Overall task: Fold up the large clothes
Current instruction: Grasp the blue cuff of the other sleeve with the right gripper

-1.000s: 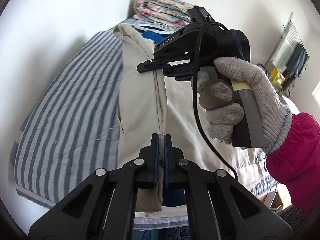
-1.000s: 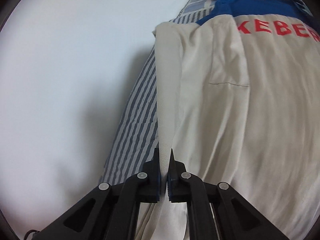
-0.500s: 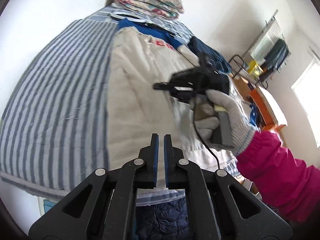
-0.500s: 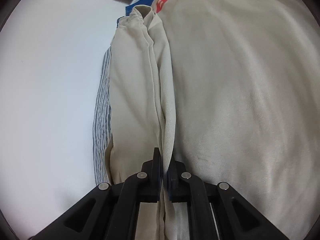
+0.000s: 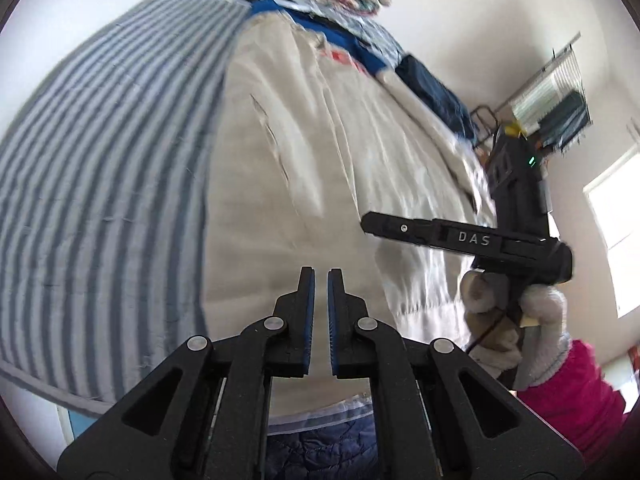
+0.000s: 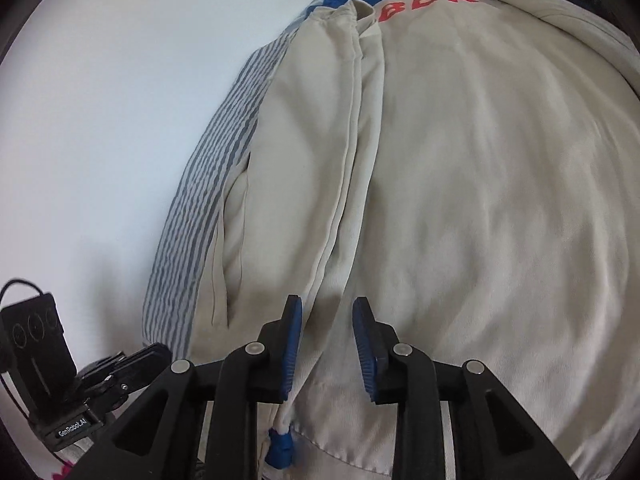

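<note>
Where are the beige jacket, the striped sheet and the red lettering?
beige jacket (image 6: 480, 200), right wrist view, on its broad back panel.
striped sheet (image 5: 100, 160), left wrist view, on the bare stripes left of the jacket.
red lettering (image 6: 428, 3), right wrist view, on the letters below the blue collar band.

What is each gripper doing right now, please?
Left gripper: closed, holding nothing.
Right gripper: fingers opening, not pressing the beige garment fold that lies between them.
</note>
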### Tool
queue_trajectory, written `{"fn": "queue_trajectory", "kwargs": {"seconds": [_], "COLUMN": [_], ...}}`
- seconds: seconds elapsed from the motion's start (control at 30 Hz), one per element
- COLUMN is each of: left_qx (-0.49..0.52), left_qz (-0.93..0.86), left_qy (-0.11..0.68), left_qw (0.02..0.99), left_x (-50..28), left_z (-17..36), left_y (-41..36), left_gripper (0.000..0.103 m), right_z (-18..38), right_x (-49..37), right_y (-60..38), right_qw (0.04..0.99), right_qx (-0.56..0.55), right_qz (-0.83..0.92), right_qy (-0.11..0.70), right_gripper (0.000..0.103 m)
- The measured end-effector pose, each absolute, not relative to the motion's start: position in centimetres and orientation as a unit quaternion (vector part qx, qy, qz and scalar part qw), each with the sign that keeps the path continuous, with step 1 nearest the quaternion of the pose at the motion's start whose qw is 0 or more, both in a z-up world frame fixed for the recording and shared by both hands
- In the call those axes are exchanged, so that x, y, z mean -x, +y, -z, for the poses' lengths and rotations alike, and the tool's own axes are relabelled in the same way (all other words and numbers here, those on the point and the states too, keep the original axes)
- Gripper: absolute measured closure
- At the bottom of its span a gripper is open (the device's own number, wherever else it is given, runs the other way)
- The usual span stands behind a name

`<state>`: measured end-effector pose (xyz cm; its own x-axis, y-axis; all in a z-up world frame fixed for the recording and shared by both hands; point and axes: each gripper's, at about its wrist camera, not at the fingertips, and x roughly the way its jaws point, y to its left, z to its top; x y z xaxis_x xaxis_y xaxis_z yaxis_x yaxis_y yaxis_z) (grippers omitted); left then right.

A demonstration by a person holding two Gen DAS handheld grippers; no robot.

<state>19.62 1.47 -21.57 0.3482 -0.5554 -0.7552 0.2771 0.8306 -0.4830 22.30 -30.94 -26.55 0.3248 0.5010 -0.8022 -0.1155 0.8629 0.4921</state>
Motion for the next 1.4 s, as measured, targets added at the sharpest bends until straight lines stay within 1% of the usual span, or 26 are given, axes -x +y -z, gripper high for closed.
{"fn": "queue_trajectory", "kwargs": {"seconds": [0.07, 0.13, 0.17, 0.27, 0.37, 0.43, 0.47, 0.5, 0.53, 0.57, 0.6, 0.63, 0.67, 0.7, 0.73, 0.87, 0.93, 1.1, 1.2, 1.3, 1.4], "left_qx": [0.114, 0.086, 0.089, 0.121, 0.112, 0.116, 0.122, 0.125, 0.123, 0.119, 0.118, 0.12, 0.124, 0.132, 0.139, 0.164, 0.167, 0.18, 0.186, 0.195, 0.192], "left_qz": [0.257, 0.235, 0.232, 0.233, 0.225, 0.233, 0.241, 0.25, 0.257, 0.265, 0.272, 0.278, 0.284, 0.292, 0.298, 0.32, 0.322, 0.316, 0.306, 0.302, 0.302], "left_qy": [0.529, 0.559, 0.564, 0.573, 0.564, 0.549, 0.539, 0.525, 0.513, 0.497, 0.483, 0.472, 0.464, 0.455, 0.45, 0.448, 0.45, 0.466, 0.475, 0.48, 0.48], "left_qw": [0.801, 0.791, 0.787, 0.776, 0.786, 0.794, 0.798, 0.804, 0.81, 0.818, 0.824, 0.828, 0.83, 0.831, 0.83, 0.818, 0.816, 0.806, 0.804, 0.801, 0.801], "left_x": [-19.3, -19.4, -19.5, -20.2, -19.6, -18.9, -18.6, -18.3, -18.1, -17.9, -18.1, -18.1, -18.1, -18.2, -18.3, -19.0, -19.2, -19.8, -20.3, -20.7, -21.0], "left_z": [23.3, 25.7, 26.5, 26.8, 25.7, 24.1, 23.2, 21.9, 20.9, 19.7, 18.6, 17.7, 17.1, 16.3, 15.8, 14.5, 14.3, 15.3, 16.1, 16.7, 16.8], "left_y": [0.4, -0.2, 0.0, 0.8, 0.6, 0.4, 0.0, -0.5, -0.9, -1.4, -2.0, -2.4, -2.7, -3.3, -3.8, -5.6, -6.2, -7.2, -7.4, -7.6, -8.0], "left_gripper": [0.1, 0.1, 0.1, 0.1, 0.101, 0.1, 0.1, 0.1, 0.099, 0.096, 0.088, 0.071, 0.061, 0.046, 0.044, 0.044, 0.044, 0.044, 0.044, 0.044, 0.044], "right_z": [26.6, 27.1, 27.4, 27.5, 26.8, 25.1, 24.1, 23.3, 22.4, 21.8, 20.8, 20.0, 19.3, 18.8, 18.1, 16.6, 16.4, 17.1, 18.7, 20.5, 21.9], "right_x": [-21.5, -21.1, -21.0, -20.4, -19.2, -17.8, -16.9, -16.4, -15.6, -15.2, -14.3, -13.6, -13.0, -12.6, -12.0, -10.4, -9.7, -7.4, -6.9, -6.2, -6.5], "right_y": [-30.3, -30.3, -30.7, -32.6, -33.6, -35.1, -36.2, -37.2, -38.5, -39.6, -41.2, -42.6, -44.0, -45.1, -46.8, -53.2, -56.6, -66.2, -71.8, -76.7, -79.5], "right_qw": [0.804, 0.805, 0.803, 0.803, 0.815, 0.834, 0.847, 0.857, 0.866, 0.874, 0.883, 0.89, 0.896, 0.9, 0.904, 0.904, 0.899, 0.885, 0.866, 0.843, 0.826], "right_qx": [-0.138, -0.13, -0.136, -0.152, -0.149, -0.144, -0.14, -0.138, -0.137, -0.135, -0.132, -0.127, -0.12, -0.115, -0.11, -0.109, -0.125, -0.201, -0.274, -0.356, -0.41], "right_qz": [-0.185, -0.179, -0.176, -0.172, -0.167, -0.159, -0.151, -0.144, -0.135, -0.124, -0.111, -0.096, -0.08, -0.064, -0.045, 0.023, 0.048, 0.122, 0.16, 0.168, 0.162], "right_qy": [0.548, 0.551, 0.552, 0.55, 0.535, 0.508, 0.49, 0.475, 0.462, 0.45, 0.437, 0.428, 0.421, 0.416, 0.412, 0.412, 0.417, 0.402, 0.387, 0.367, 0.351], "right_gripper": [0.075, 0.075, 0.075, 0.075, 0.072, 0.063, 0.062, 0.056, 0.048, 0.044, 0.038, 0.035, 0.035, 0.035, 0.035, 0.034, 0.032, 0.032, 0.032, 0.03, 0.03]}}
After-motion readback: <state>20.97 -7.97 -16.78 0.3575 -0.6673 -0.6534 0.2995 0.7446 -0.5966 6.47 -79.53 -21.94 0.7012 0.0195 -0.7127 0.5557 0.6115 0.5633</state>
